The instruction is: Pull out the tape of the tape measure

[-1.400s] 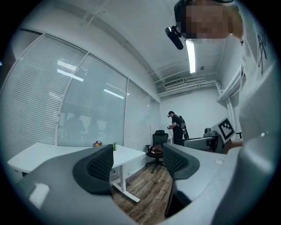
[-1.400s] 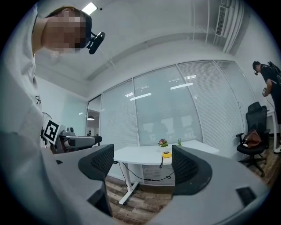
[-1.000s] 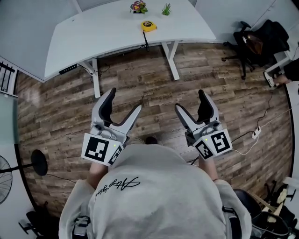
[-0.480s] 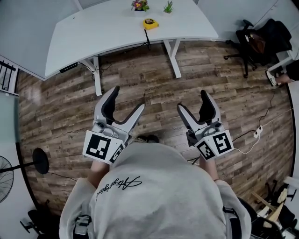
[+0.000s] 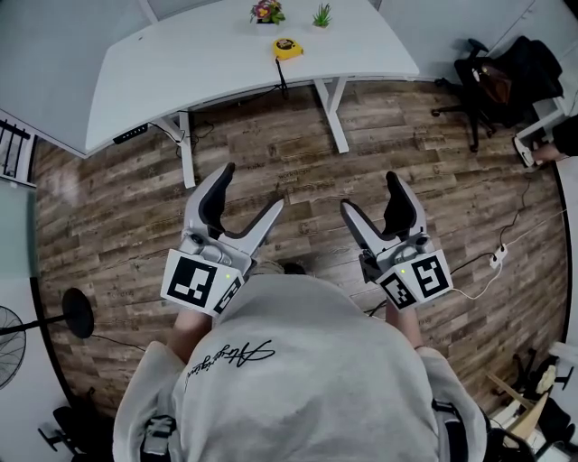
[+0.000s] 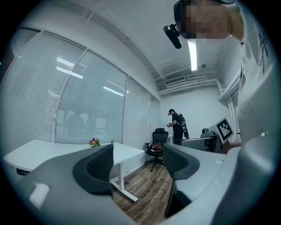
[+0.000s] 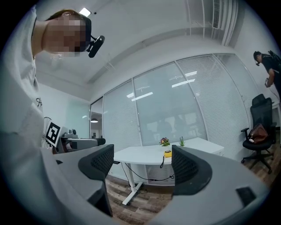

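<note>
Two grey hand-held grippers with black ribbed pads were carried level in front of the person's chest, side by side with a gap between them: the left gripper [image 5: 250,188] had its jaws spread wide with only the room showing between them, and the right gripper [image 5: 371,193] gaped just as wide and just as empty. Both hung over the brown wood-plank floor [image 5: 271,153] and pointed toward the curved white desk [image 5: 181,63], which looked like a carrying pose for an approach, not a reach. The task's thing, the small round yellow tape measure [image 5: 287,48], sat on that desk well apart from both grippers, between the near edge and a little pot of flowers [image 5: 265,12] with a small green plant [image 5: 322,16] beside it. A thin black cord [image 5: 282,81] dropped over the near edge just by it. In the right gripper view the tape measure showed far off in the gap between the jaws, so that gripper seemed aimed at it. The wide jaws probably served to have one gripper ready for the case and the other for the tape's end. No tape could be seen drawn out, so the pull had apparently not begun
</note>
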`<act>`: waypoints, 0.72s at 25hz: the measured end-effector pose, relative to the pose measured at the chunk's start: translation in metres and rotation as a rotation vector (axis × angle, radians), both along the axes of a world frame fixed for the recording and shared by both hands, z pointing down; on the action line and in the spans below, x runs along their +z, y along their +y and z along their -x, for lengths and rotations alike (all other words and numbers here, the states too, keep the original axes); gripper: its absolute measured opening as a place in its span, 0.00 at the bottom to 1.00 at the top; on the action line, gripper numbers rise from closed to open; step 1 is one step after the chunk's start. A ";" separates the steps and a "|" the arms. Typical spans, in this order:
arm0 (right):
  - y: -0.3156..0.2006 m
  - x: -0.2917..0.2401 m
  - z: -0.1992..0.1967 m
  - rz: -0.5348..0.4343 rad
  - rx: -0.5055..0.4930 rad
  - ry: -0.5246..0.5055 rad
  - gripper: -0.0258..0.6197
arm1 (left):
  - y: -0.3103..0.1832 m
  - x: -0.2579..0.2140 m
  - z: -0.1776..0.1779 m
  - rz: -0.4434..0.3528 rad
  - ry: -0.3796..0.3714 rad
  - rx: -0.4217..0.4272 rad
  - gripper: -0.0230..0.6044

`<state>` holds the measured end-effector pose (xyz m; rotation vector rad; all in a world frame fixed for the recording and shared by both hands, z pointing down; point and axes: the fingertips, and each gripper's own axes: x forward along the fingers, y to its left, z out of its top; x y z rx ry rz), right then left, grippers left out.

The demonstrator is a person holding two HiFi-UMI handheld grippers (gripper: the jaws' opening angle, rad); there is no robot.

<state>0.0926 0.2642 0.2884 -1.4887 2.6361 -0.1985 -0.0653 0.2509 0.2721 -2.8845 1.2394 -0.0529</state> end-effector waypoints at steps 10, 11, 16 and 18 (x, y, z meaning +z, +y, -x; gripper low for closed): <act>-0.011 0.015 0.011 0.046 -0.060 -0.013 0.65 | -0.002 0.024 0.019 0.066 -0.029 -0.059 0.58; -0.015 0.015 0.013 0.049 -0.067 -0.022 0.65 | -0.005 0.023 0.019 0.063 -0.026 -0.060 0.58; -0.033 0.014 0.018 0.038 -0.083 -0.031 0.65 | -0.027 0.023 0.015 0.050 -0.006 -0.051 0.58; -0.043 0.017 0.015 0.046 -0.072 -0.027 0.65 | -0.037 0.023 0.014 0.046 -0.005 -0.043 0.58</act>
